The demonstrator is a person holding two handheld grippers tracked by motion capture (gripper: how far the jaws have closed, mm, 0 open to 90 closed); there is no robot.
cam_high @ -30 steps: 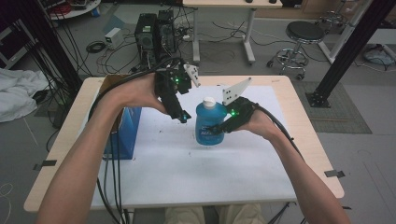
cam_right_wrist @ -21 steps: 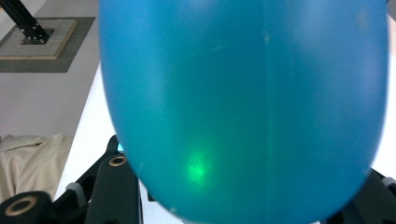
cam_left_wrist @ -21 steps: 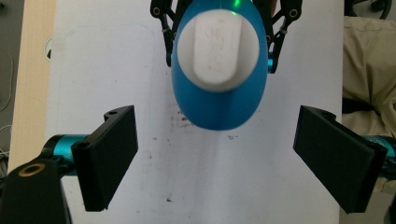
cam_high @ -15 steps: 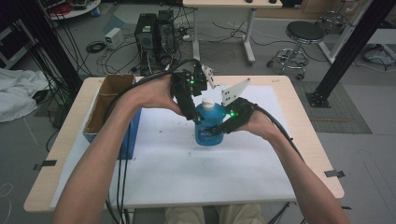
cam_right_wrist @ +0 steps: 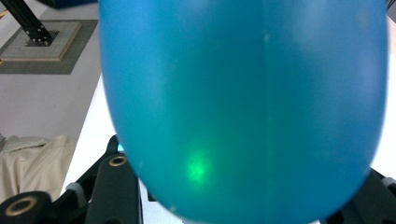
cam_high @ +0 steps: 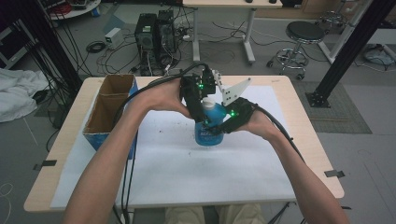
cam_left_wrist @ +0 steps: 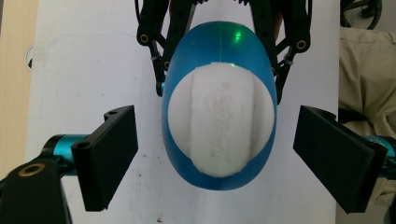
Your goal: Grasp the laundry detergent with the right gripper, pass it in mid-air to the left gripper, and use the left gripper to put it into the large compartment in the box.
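the left gripper [cam_left_wrist: 215,154] stands released, its pads [cam_left_wrist: 109,154] at nine and three o'clock of the white cap [cam_left_wrist: 219,123], clear of it on both sides. the right gripper [cam_high: 223,125] is clenched on the blue bottle [cam_high: 208,133], which stands upright on the white sheet [cam_high: 187,172] mid-table. i judge the risk to be an off-centre closing: one pad would meet the cap first and tip or twist the bottle in the right grip. a cardboard box [cam_high: 108,105] sits at nine o'clock.

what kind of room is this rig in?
Probably a robotics lab or workshop. Desktop computer towers sit on the floor amid loose cables, black aluminium frame posts stand at the right, and a round stool stands by a second desk.
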